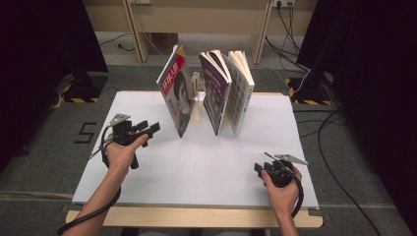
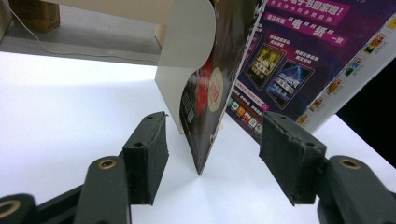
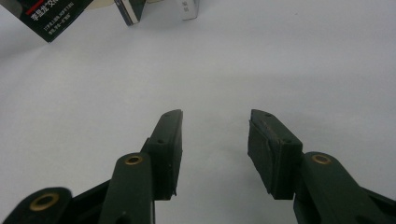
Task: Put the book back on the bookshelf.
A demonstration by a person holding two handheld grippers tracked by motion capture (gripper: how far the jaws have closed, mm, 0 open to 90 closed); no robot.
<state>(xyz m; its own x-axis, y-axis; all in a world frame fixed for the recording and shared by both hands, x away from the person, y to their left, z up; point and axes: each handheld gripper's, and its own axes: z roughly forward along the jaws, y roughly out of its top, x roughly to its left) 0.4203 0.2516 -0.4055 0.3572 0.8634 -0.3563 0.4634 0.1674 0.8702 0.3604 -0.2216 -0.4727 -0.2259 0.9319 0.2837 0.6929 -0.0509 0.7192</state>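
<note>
Three magazines stand upright at the back of the white table [image 1: 206,162]. The left magazine [image 1: 176,96] has a red cover and leans left. My left gripper [image 1: 150,126] is open just left of its lower edge. In the left gripper view that magazine's bottom corner [image 2: 204,126] stands on the table ahead of the open left gripper [image 2: 215,119], in line with the gap between the jaws. The middle magazine [image 1: 215,91] has a purple cover [image 2: 289,60]; the right magazine [image 1: 241,91] is pale. My right gripper [image 1: 259,168] is open and holds nothing near the front right, over bare table [image 3: 215,116].
A white bookend [image 2: 182,60] stands between the left and middle magazines. Magazine corners [image 3: 51,18] show at the top of the right gripper view. Beyond the table are a wooden bench [image 1: 196,14], floor cables [image 1: 329,128] and dark curtains on both sides.
</note>
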